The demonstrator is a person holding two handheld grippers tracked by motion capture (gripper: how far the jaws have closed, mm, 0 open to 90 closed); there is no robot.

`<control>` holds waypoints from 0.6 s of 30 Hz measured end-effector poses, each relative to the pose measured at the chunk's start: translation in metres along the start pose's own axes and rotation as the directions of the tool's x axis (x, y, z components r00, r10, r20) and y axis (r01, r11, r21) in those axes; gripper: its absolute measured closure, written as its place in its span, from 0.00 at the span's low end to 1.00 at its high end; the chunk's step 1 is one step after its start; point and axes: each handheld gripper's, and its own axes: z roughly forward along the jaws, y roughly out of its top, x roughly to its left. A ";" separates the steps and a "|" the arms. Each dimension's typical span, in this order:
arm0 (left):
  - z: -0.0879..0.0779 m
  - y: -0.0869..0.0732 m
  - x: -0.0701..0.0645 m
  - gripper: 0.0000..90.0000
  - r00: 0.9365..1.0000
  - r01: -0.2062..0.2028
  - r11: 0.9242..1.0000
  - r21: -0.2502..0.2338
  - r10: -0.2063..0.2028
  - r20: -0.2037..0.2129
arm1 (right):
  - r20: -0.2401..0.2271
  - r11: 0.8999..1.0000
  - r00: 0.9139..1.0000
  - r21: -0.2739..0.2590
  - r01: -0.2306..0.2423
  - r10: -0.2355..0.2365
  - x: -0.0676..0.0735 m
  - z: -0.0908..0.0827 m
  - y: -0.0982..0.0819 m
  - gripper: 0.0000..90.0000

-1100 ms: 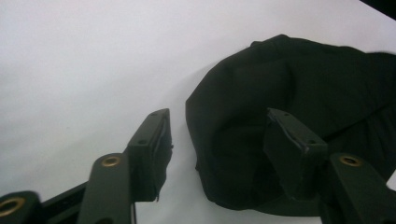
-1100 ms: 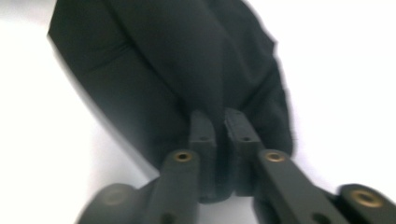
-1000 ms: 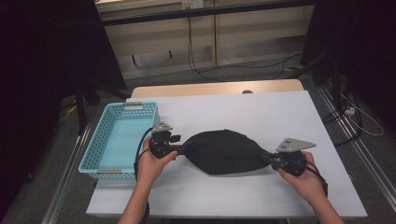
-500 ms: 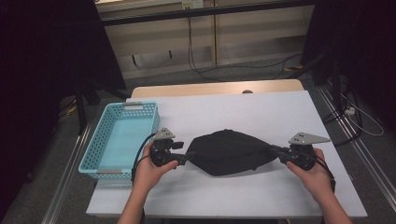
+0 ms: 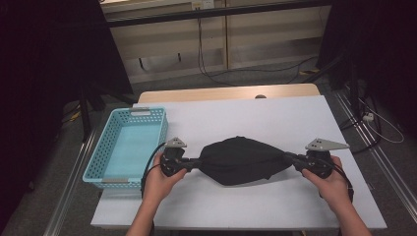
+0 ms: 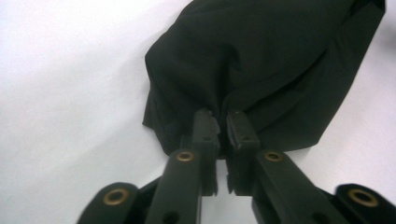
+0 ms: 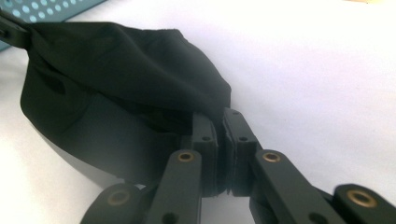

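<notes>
Two grips, one cloth | tabletop (image 5: 275, 123) white, blue basket (image 5: 129, 145) at left | black cloth (image 5: 242, 160) bunched mid-table, stretched between grippers | left gripper (image 5: 195, 162) jaws just closed on its left end; right gripper (image 5: 291, 159) pinches right end | risk: thin pinch (mere fold) may slip if pulled apart.

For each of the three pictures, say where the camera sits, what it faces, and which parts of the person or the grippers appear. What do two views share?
High view: above the person's side, facing forward and down on the white table; forearms, left gripper, right gripper.
Left gripper view: rides the left gripper, facing the black cloth; its jaws pinch it.
Right gripper view: rides the right gripper, facing the cloth toward the blue basket.
Shared: the cloth.
</notes>
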 end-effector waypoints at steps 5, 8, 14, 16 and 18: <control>-0.013 0.011 0.005 0.96 0.999 0.022 0.997 -0.072 -0.024 -0.022 | -0.027 0.995 0.996 -0.061 -0.083 0.081 -0.010 -0.004 0.005 0.94; -0.017 0.014 0.010 0.96 0.999 0.035 0.995 -0.089 -0.039 -0.037 | 0.007 0.996 0.998 -0.063 -0.060 0.061 -0.012 -0.004 0.007 0.93; -0.021 0.010 0.020 0.96 0.994 0.083 0.992 -0.091 -0.089 -0.060 | 0.024 0.998 0.999 -0.046 -0.031 0.032 -0.008 -0.005 0.005 0.92; -0.022 0.011 0.019 0.96 0.994 0.082 0.992 -0.096 -0.088 -0.064 | 0.016 0.999 1.000 -0.042 -0.006 0.007 -0.004 -0.005 0.005 0.91; -0.023 0.012 0.019 0.96 0.994 0.081 0.992 -0.098 -0.087 -0.061 | 0.009 0.999 1.000 -0.040 0.012 -0.012 0.001 -0.006 0.006 0.90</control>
